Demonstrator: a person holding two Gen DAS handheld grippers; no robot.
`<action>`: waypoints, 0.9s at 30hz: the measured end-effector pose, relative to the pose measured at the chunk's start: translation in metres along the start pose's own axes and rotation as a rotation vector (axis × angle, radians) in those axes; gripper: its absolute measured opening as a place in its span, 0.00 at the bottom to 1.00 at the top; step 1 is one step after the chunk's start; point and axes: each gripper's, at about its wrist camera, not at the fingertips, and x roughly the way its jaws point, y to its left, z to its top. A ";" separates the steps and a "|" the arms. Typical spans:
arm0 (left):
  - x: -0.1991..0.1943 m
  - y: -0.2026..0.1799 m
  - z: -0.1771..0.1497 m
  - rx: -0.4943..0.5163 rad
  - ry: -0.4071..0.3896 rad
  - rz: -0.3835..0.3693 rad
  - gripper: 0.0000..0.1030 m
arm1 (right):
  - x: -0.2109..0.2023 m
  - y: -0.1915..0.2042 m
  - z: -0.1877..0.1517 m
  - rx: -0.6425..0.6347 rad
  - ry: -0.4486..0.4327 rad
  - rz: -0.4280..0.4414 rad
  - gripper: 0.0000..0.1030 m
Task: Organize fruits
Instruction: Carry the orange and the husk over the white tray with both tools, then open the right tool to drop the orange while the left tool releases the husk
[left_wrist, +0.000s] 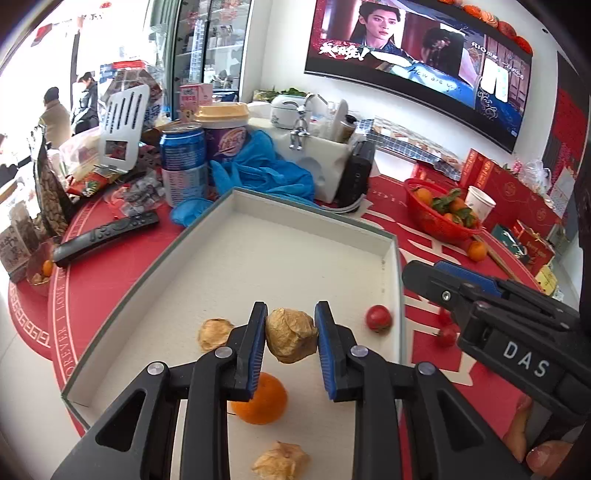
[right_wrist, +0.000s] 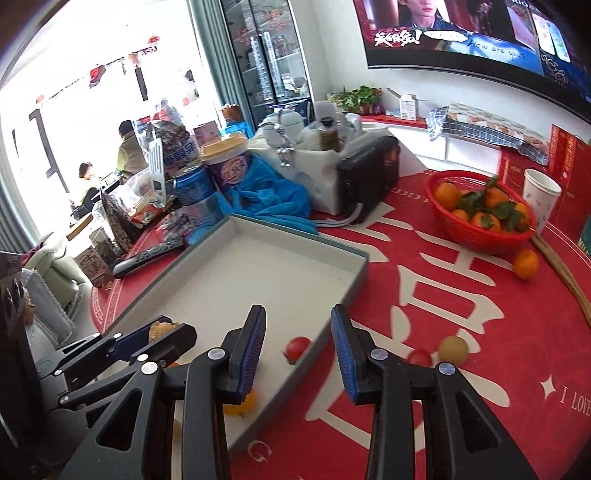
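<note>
My left gripper (left_wrist: 291, 334) is shut on a papery husked groundcherry (left_wrist: 291, 335), held above the white box lid tray (left_wrist: 310, 236). In the tray lie two more husked groundcherries (left_wrist: 214, 333) (left_wrist: 281, 463), a small orange (left_wrist: 263, 402) and a cherry tomato (left_wrist: 378, 318). My right gripper (right_wrist: 298, 343) is open and empty, hovering over the tray's right wall (right_wrist: 332, 321). The left gripper also shows in the right wrist view (right_wrist: 162, 332). Cherry tomatoes (right_wrist: 420, 357) and a yellow fruit (right_wrist: 453, 348) lie on the red cloth right of the tray.
A red basket (right_wrist: 476, 232) of oranges stands at back right with a loose orange (right_wrist: 525, 263) and a paper cup (right_wrist: 540, 195). Behind the tray are blue gloves (left_wrist: 266, 173), cans (left_wrist: 183, 162), a remote (left_wrist: 107, 236), a black radio (right_wrist: 369, 177) and snack bags.
</note>
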 end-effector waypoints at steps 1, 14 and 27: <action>0.001 0.001 -0.001 0.004 -0.004 0.017 0.28 | 0.002 0.002 0.001 -0.001 0.000 0.009 0.38; 0.023 0.007 -0.008 -0.024 0.064 0.109 0.53 | 0.038 0.029 -0.006 -0.019 0.074 0.134 0.38; 0.009 0.017 -0.001 -0.095 0.006 0.104 0.81 | 0.013 0.021 0.002 0.037 -0.003 0.130 0.99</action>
